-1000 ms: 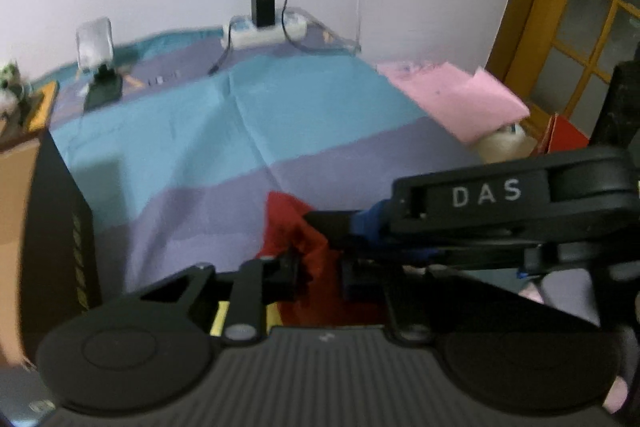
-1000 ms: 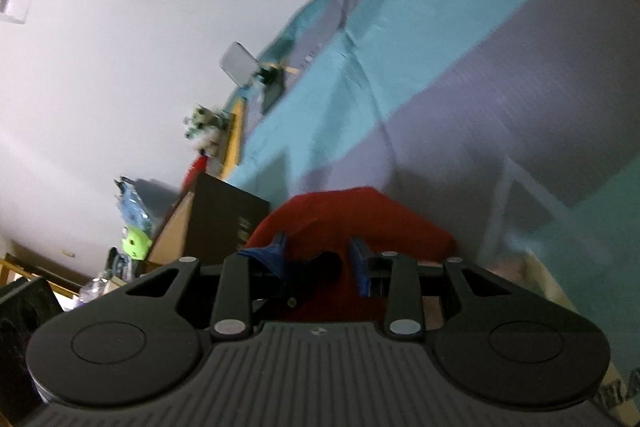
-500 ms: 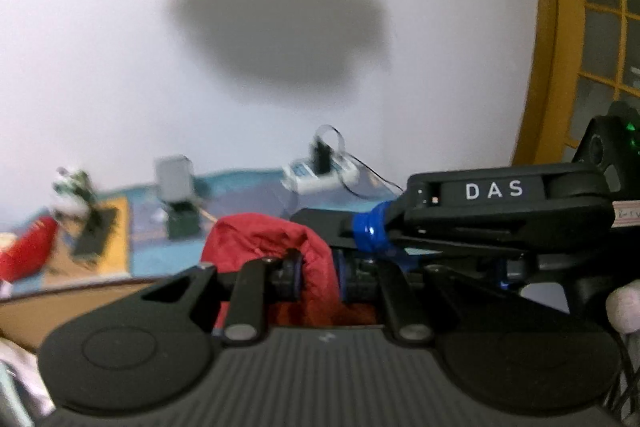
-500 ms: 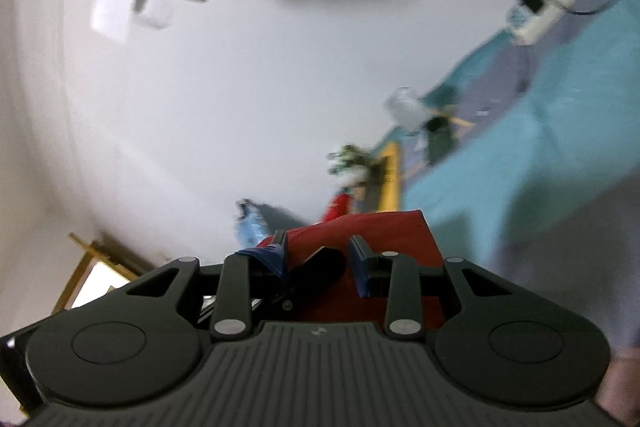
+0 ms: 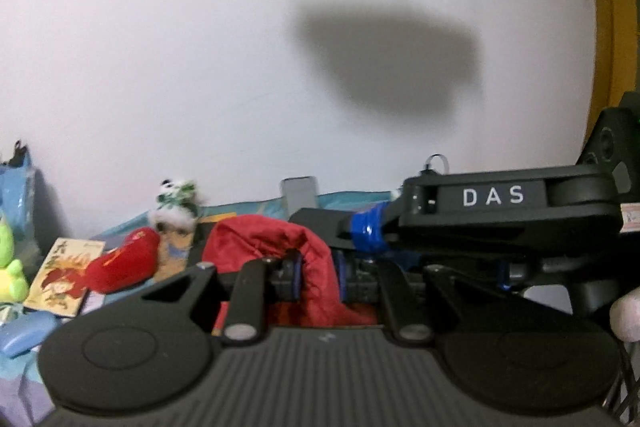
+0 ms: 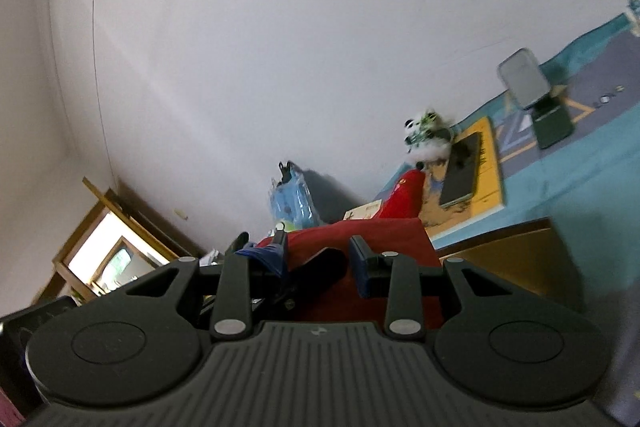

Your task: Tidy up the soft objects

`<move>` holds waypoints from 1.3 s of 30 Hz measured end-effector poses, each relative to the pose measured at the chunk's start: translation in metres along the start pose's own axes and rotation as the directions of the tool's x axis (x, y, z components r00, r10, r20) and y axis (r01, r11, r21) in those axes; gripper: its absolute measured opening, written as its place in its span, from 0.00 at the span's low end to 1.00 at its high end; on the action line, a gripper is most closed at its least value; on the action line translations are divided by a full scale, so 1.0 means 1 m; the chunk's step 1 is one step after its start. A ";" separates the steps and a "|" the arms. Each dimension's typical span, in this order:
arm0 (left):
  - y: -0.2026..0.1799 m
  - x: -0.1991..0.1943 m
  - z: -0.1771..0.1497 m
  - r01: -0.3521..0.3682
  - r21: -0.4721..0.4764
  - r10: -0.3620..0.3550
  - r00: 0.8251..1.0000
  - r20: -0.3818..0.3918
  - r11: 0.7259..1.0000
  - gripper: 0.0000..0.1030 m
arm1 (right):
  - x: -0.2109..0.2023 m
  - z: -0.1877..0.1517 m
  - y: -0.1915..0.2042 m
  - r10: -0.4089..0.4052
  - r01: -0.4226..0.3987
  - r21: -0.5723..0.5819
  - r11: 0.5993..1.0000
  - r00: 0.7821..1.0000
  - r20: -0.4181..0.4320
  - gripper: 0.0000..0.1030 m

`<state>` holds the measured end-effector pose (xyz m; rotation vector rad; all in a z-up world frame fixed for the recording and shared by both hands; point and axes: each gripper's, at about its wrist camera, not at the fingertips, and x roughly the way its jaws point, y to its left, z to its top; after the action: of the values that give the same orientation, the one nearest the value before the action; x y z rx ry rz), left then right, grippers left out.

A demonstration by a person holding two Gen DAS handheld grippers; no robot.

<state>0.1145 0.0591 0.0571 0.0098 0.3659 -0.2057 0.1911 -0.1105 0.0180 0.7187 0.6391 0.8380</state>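
- The white letters "DAS" (image 5: 493,195) read clearly on the black body of the right gripper (image 6: 322,261), seen side-on from the left wrist view just beside the left gripper (image 5: 316,277).
- A picture book (image 5: 60,277) lies flat on the left with a flame-coloured drawing and yellow characters too blurred to read.
- The left gripper is nearly pressed together, its blue-edged pads pinching a fold of the red cloth (image 5: 280,239) between them.
- The right gripper stands wider; the red cloth (image 6: 360,239) lies between its blue-taped fingers (image 6: 360,269), and whether both pads actually press it cannot be told from here.
- The cloth is held up off the bed between the two grippers, both clamps at the same bunch of fabric.
- In the left view it humps up over the pads and hangs down behind the fingers, its long run going across the view.
- Behind it on the striped teal-and-purple bedspread (image 6: 600,147) sit a small panda plush (image 6: 426,133), a red plush (image 5: 120,263), and a dark phone (image 6: 460,169) lying on a yellow-bordered book.
- A green plush (image 5: 10,273) peeks in at the far left edge.
- A cardboard box (image 6: 516,255) stands just to the right of the cloth.
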 end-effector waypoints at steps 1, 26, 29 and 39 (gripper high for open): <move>0.010 0.003 -0.002 -0.004 -0.009 0.004 1.000 -0.011 1.000 0.10 | 0.008 -0.004 0.002 -0.007 0.007 -0.007 1.000 1.000 -0.008 0.17; 0.116 0.068 -0.096 -0.043 -0.150 -0.026 0.902 -0.430 0.988 0.65 | 0.104 -0.076 -0.021 -0.379 0.383 -0.028 0.923 0.897 -0.230 0.17; 0.115 0.060 -0.090 -0.046 -0.123 -0.010 0.906 -0.422 0.991 0.65 | 0.100 -0.077 -0.017 -0.386 0.389 -0.030 0.921 0.895 -0.223 0.17; 0.110 0.037 -0.074 -0.092 -0.096 0.041 0.898 -0.437 0.991 0.66 | 0.077 -0.079 -0.002 -0.386 0.385 -0.043 0.922 0.905 -0.176 0.17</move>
<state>0.1439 0.1635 -0.0285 -0.0456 0.8238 -0.1118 0.1734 -0.0233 -0.0472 0.4873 0.9086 0.5392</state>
